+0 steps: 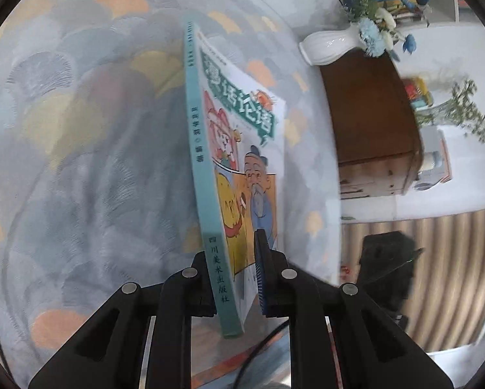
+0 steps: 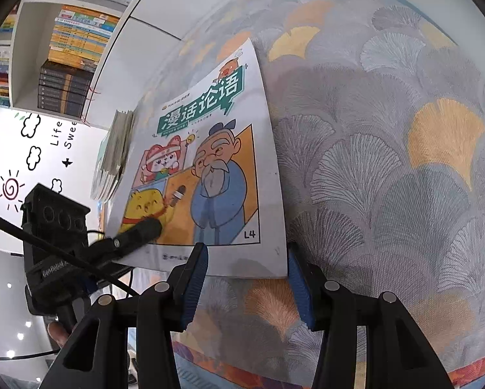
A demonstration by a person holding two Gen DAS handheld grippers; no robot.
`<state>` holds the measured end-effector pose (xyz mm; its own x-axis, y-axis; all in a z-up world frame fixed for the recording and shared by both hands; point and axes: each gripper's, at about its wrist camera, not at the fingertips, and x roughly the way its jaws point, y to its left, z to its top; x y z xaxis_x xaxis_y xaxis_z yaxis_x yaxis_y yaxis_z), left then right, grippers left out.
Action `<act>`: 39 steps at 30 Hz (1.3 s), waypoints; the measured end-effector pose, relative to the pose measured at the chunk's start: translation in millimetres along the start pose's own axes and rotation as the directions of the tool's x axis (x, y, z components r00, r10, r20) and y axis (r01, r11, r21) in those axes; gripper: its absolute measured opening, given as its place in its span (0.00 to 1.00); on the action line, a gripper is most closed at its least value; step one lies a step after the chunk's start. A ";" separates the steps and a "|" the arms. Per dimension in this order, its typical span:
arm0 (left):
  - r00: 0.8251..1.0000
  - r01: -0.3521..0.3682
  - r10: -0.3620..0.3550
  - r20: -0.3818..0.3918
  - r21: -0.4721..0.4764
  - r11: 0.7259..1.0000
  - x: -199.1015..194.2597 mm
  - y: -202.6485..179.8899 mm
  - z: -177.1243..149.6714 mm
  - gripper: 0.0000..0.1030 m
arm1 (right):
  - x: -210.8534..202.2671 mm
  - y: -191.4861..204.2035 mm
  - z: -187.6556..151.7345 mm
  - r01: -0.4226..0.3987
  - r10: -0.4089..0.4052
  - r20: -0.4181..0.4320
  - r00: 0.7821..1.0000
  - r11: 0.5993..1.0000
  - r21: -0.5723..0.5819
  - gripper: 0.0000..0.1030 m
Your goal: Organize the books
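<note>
Clamped near its lower spine corner in the left claw [image 1: 234, 278], jaws closed down to the thickness of the book: a thin teal-spined comic book [image 1: 210, 175], held on edge and lifted clear of the ginkgo-patterned cloth [image 1: 80, 129] behind it. Seen from the right wrist, the same comic book [image 2: 206, 175] cover-on, cartoon sage and title facing the lens, gripped at its lower left corner by the left claw [image 2: 138, 231]. Likely lifted this way to expose the free edge for a handover, or to carry it off toward storage; which one, impossible to say.

Right claw [image 2: 245, 278] wide open, empty, blue-padded fingers [image 2: 195, 278] straddling the book's bottom edge; contact with the paper hard to judge, the right pad seemingly at the lower right corner. Closing from here would probably pinch the bottom margin.

Off to the left, a shelf unit [image 2: 22, 48] filled with stacked books [image 2: 77, 42], a plausible destination. Beside the raised cover, another small stack [image 2: 114, 149], blurred. Beyond the cloth's edge in the left view: a white vase [image 1: 329, 47] with blue flowers and a brown wooden cabinet [image 1: 368, 113].
</note>
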<state>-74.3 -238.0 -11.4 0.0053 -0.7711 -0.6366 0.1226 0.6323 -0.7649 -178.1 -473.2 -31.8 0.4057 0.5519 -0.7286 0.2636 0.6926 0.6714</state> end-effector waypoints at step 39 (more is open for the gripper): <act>0.971 -0.073 0.024 0.239 0.199 0.977 -172.8 -3.0 43.4 0.17 | 24.5 221.2 40.4 0.077 0.002 0.169 0.986 0.885 -0.459 0.35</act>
<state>-32.5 -109.8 105.2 0.2451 -0.7510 -0.6132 0.3165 0.6598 -0.6816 -74.5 -325.2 104.3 0.5479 0.4668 -0.6942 -0.1373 0.8688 0.4758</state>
